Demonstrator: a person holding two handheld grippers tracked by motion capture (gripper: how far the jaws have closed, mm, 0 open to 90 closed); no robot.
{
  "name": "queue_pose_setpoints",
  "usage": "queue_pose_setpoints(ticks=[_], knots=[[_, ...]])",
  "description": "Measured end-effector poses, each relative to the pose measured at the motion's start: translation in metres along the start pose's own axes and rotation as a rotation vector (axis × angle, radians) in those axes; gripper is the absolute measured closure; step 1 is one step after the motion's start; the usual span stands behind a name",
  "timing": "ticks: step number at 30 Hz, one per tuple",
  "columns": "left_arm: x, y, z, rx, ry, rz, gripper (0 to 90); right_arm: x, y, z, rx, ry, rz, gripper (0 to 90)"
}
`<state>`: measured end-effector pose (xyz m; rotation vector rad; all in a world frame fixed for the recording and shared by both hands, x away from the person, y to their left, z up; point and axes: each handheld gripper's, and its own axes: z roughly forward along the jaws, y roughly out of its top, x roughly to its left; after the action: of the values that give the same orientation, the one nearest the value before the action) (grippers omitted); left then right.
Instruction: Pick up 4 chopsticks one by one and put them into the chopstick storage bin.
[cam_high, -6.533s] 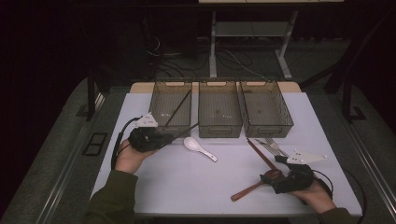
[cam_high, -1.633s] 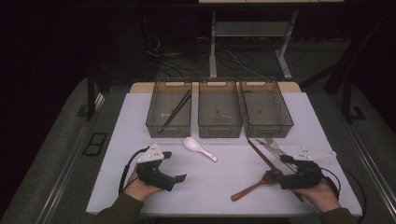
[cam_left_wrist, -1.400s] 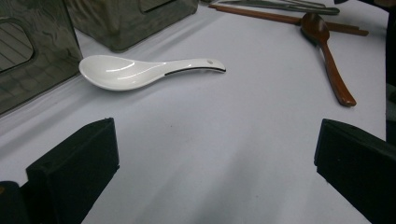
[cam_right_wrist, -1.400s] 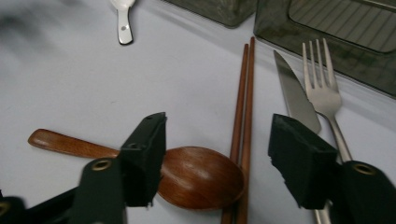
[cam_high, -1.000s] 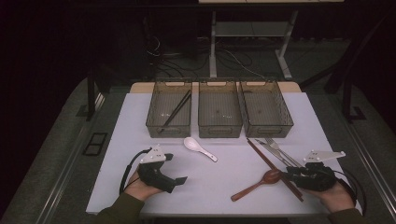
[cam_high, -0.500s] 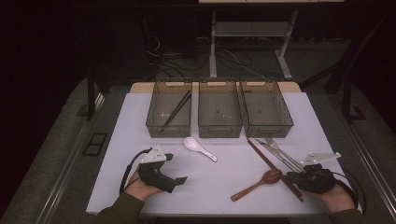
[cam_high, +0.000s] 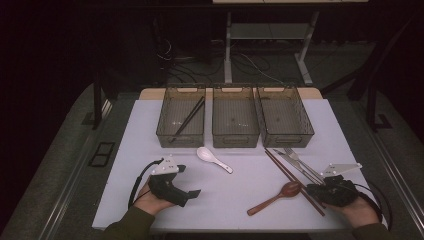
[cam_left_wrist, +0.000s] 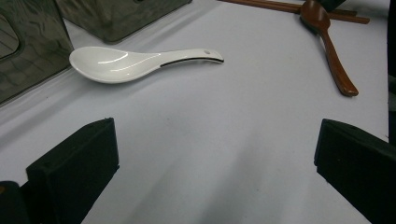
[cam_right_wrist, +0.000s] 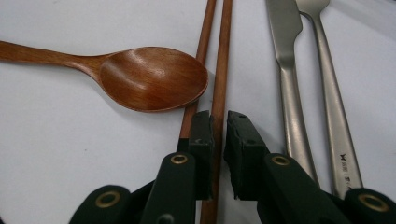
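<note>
One brown wooden chopstick (cam_right_wrist: 218, 93) clamped in right tongs (cam_right_wrist: 219, 126), near-right on white counter (cam_high: 235, 195), beside brown wooden spoon (cam_right_wrist: 149, 77). Jaws just closing. Left tongs (cam_left_wrist: 215, 158) released, idle near-left.

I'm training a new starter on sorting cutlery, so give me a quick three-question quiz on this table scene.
1. True or false: the left bin already holds a pair of dark chopsticks.
2. What is between the jaws of the right claw? A) wooden spoon B) wooden chopstick C) knife
3. Which spoon lies nearest the left claw?

Key
1. True.
2. B. The jaws have just been closing on one stick of the pair.
3. The white spoon, on the table ahead of the open jaws.
</note>
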<state>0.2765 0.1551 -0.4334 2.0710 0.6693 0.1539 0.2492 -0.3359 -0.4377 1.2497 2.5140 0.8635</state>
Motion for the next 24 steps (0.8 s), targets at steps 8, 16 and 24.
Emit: queue_pose_setpoints(ticks=[8, 16, 24], knots=[[-0.0004, -0.0002, 0.0013, 0.005, -0.003, 0.005, 0.0, 0.0019, 0.0005, 0.0027, 0.002, -0.029, -0.030, 82.3], [-0.0012, -0.0003, 0.0017, 0.006, -0.005, 0.005, 0.0, 0.0027, 0.0017, 0.0029, 0.011, -0.038, -0.001, 83.7], [-0.0015, -0.0002, 0.0022, 0.008, -0.008, 0.009, 0.0, -0.0009, 0.0019, 0.0003, -0.005, -0.036, 0.024, 83.8]])
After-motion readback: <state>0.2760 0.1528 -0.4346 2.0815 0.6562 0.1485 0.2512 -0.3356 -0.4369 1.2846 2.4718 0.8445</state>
